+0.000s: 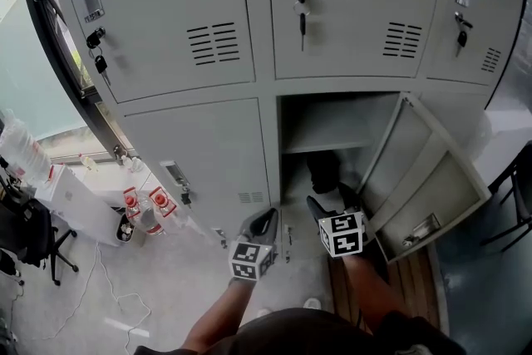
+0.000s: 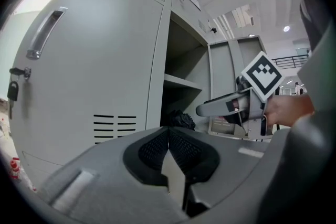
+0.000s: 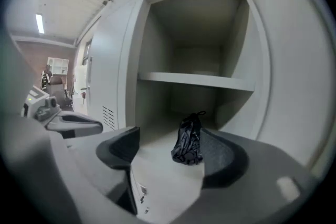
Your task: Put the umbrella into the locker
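Note:
The black folded umbrella (image 3: 189, 140) lies on the floor of the open lower locker (image 3: 157, 60), under its shelf (image 3: 194, 80). In the head view the umbrella (image 1: 322, 170) shows dark inside that compartment. My right gripper (image 3: 170, 157) is open just outside the opening, with nothing between its pads; the umbrella lies beyond them, untouched. In the head view it (image 1: 320, 205) hovers in front of the compartment. My left gripper (image 2: 169, 147) is shut and empty, held beside the right one (image 2: 220, 107) and facing the closed neighbouring door; in the head view it (image 1: 262, 224) is low at the centre.
The locker door (image 1: 428, 179) swings open to the right, close to my right arm. Keys hang in the locks of the upper doors (image 1: 301, 12). Bottles with red caps (image 1: 141, 208) stand on the floor at the left. A wooden board (image 1: 416, 287) lies at the lower right.

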{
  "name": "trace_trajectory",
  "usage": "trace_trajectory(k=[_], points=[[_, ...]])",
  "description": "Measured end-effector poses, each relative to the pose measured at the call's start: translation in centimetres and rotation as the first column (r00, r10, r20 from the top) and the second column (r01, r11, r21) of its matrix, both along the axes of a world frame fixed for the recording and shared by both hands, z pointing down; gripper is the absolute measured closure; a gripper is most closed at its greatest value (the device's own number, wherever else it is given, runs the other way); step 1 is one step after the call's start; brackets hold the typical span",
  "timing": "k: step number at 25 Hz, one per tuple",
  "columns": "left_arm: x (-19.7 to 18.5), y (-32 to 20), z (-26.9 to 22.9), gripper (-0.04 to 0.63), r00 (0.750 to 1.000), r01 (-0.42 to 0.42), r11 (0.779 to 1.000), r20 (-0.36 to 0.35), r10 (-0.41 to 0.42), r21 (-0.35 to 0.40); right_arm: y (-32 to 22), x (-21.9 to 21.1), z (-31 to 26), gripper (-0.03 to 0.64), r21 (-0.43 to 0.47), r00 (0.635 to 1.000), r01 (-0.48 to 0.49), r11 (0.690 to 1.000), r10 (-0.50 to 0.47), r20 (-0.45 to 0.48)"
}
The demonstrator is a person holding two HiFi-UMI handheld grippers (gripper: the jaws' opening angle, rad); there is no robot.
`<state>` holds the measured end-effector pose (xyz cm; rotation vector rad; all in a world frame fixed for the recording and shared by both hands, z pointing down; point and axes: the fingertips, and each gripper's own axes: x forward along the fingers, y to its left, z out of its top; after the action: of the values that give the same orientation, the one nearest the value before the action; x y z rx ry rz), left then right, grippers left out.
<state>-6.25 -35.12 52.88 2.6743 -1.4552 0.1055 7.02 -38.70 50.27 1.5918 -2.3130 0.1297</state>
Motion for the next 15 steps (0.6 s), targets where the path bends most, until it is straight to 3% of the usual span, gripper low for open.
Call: trace_trajectory(k=[4,11,15], points=[[-0.2,0.3,-0.6,0.589,1.000,0.004,1.000,-0.014,-0.004,0.007,1.9,0.0,-0.4,0.294,0.039,1.000,-0.011,0.999,0.011,0.009],[-0.2,0.7,-1.9,0.589,1.000,0.010,1.000,-0.029,-0.009,0.017,3.0,0.8,-1.4,0.436,0.111,0.999,-0.049,0.993,0.046,0.023],[-0.6,0.9,-2.6,0.589,0.999,0.037,0.996,-0.033,-0.035,0.080,3.4,0.9,-1.8,0.511,0.131,0.998,-0.057,0.990,0.054,0.029]])
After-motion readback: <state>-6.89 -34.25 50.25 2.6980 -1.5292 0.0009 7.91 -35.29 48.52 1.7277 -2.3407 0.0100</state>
